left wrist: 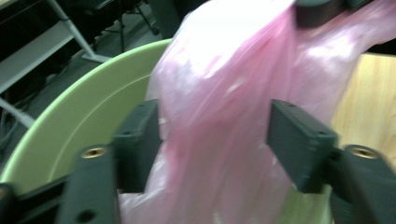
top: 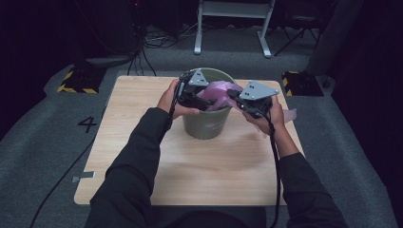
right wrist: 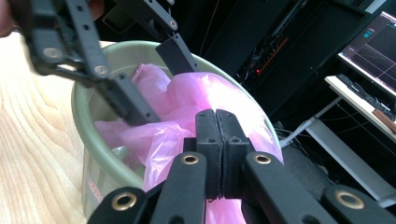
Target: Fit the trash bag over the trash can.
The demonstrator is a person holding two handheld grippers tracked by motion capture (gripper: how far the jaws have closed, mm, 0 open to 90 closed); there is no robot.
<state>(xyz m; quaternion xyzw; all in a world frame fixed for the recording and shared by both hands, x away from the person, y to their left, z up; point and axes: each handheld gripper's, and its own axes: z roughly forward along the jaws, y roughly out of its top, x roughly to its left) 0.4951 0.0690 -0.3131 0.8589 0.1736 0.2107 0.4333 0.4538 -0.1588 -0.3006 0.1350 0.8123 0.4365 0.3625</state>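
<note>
1. A light wooden table (top: 142, 161) carries a green plastic bucket (top: 209, 124) near its far edge.
2. A pink plastic bag (top: 215, 90) sits bunched inside the bucket, spilling over its rim.
3. The right gripper (right wrist: 217, 140) is clamped shut, apparently on a fold of the bag, though the pinch itself is hard to see.
4. The left gripper (left wrist: 215, 135) stands with its jaws apart, bag film between them, at the bucket's mouth.
</note>
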